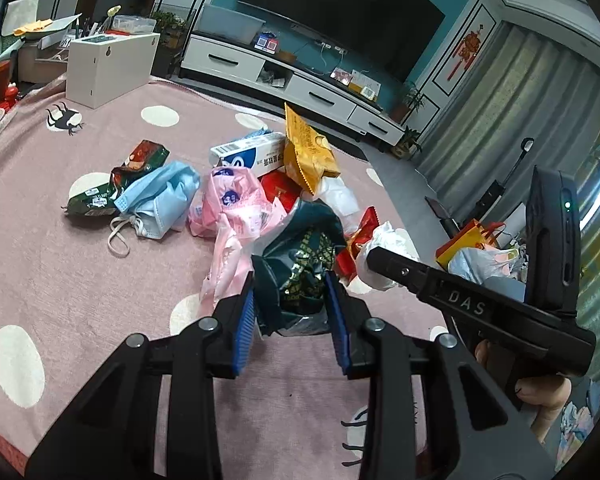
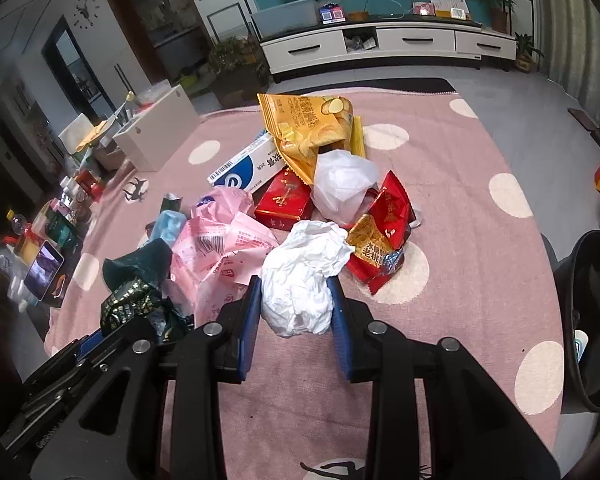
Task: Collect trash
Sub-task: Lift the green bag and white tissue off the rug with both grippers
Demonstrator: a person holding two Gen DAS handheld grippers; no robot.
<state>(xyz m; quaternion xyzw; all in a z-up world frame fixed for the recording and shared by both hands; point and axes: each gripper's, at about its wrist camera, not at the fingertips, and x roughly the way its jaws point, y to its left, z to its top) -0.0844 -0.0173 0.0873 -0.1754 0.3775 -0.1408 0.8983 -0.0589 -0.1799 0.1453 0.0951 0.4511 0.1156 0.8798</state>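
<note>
L gripper (image 1: 290, 300), lower centre of the left wrist view: blue pads pinched narrow on a dark green wrapper (image 1: 300, 256) w/ gold print. The print is too crumpled to read. The wrapper bulges up betw. the fingers, above the pink polka-dot blanket (image 1: 80, 272).

R gripper (image 2: 294, 304), lower centre of the right wrist view: pads closed narrow on a crumpled white paper wad (image 2: 304, 272), gripped on both sides. In the left wrist view the R gripper body comes in from the right edge w/ "DAS" on its side and a person's fingers (image 1: 544, 396) wrapped under it, lower right.

Rest of the trash pile sits mid-frame on the blanket:
- yellow chip bag (image 2: 312, 128), upper centre of the right view, leaning over the pile. Small print is partly "POTATO CHIPS", rest unclear.
- white-and-blue box (image 2: 244, 164) just left of it, w/ a barcode at one end, Chinese characters and "20".
- red box (image 2: 286, 200) w/ gold marks, touching the chip bag's lower edge.
- white plastic bag (image 2: 344, 188) right of the red box.
- red and gold snack packs (image 2: 384, 236) w/ Chinese print, right of the paper wad.
- pink plastic bag (image 2: 220, 248) w/ barcode and red print, left of the wad.
- light blue face mask (image 1: 160, 200) and a green-red snack pack (image 1: 132, 172), left of centre in the left view, touching each other, a bit apart from the main pile.

White cabinet (image 1: 112, 68) upper left, TV stand (image 2: 388, 44) along the top.
</note>
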